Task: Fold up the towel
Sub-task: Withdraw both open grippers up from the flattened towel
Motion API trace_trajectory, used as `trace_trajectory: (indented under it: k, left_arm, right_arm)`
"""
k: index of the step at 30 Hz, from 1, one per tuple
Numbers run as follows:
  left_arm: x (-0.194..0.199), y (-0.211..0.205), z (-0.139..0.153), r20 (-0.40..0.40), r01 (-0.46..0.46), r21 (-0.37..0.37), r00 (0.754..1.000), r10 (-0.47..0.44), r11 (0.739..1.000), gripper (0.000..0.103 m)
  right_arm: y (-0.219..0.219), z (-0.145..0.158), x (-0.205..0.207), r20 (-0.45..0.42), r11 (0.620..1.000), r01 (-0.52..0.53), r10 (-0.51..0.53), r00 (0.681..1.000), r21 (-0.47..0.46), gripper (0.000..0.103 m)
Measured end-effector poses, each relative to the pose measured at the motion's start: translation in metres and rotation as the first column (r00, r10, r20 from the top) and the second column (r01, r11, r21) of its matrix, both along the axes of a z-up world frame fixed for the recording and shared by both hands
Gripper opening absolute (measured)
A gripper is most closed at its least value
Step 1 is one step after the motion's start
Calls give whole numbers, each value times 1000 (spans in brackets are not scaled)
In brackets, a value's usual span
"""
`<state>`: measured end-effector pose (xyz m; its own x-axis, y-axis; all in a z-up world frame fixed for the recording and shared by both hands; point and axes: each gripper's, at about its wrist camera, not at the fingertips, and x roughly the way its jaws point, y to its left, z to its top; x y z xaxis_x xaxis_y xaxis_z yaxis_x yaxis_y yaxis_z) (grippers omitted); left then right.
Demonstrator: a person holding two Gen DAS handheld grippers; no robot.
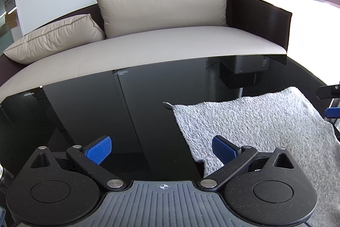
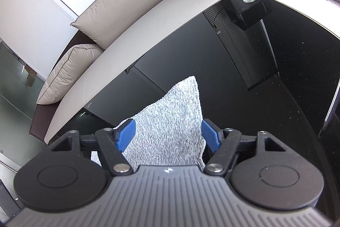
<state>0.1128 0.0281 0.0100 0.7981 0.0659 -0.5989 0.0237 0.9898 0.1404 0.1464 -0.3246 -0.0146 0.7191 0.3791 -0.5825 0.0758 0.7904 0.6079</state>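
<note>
A beige sofa [image 1: 148,50] with its cushions fills the background, and in front of it runs the glossy black table [image 1: 85,112] we are working on. On that table lies the grey towel [image 1: 255,120], spread flat toward the right side in the left wrist view, one corner pointing away from us in the right wrist view. Our left gripper [image 1: 161,150] stands as wide as it goes and holds nothing; its right pad hovers over the towel's near left edge, its left pad over bare glass. Our right gripper [image 2: 167,135] is parted too, with towel lying between the blue pads, though the fisheye angle leaves us unsure whether either pad brushes the cloth; it does not look pinched. We judge the step in hand to be taking fresh hold for a fold. To do it well, we should settle each gripper on a matching corner of one edge, pinch only a single layer, then carry both together so the edges meet squarely.
</note>
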Motion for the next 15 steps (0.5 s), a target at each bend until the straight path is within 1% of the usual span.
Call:
trace_trajectory:
  k: [4,6,8,9,10,13,15]
  left_arm:
    - [-14,5,4,-7,-10,-71,1000,9,997,102]
    - [-23,9,4,-23,-22,-133,1000,19,991,102]
    - [-30,13,4,-35,-30,-183,999,24,983,102]
    - [-34,15,4,-39,-35,-202,999,28,979,102]
    - [-38,16,4,-40,-40,-208,999,33,977,102]
    - [-52,18,4,-39,-52,-209,998,45,977,102]
    - [-59,19,4,-40,-55,-213,998,47,976,102]
  right_arm:
    - [0,3,-19,18,998,-24,25,1000,-50,74]
    - [0,5,-29,30,997,-30,33,999,-74,75]
    - [0,6,-39,39,995,-35,39,998,-91,78]
    - [1,6,-43,42,994,-39,44,998,-101,82]
    - [1,7,-47,44,993,-44,49,998,-110,87]
    - [3,10,-64,58,987,-55,65,996,-151,89]
    - [3,12,-73,63,986,-52,62,996,-161,92]
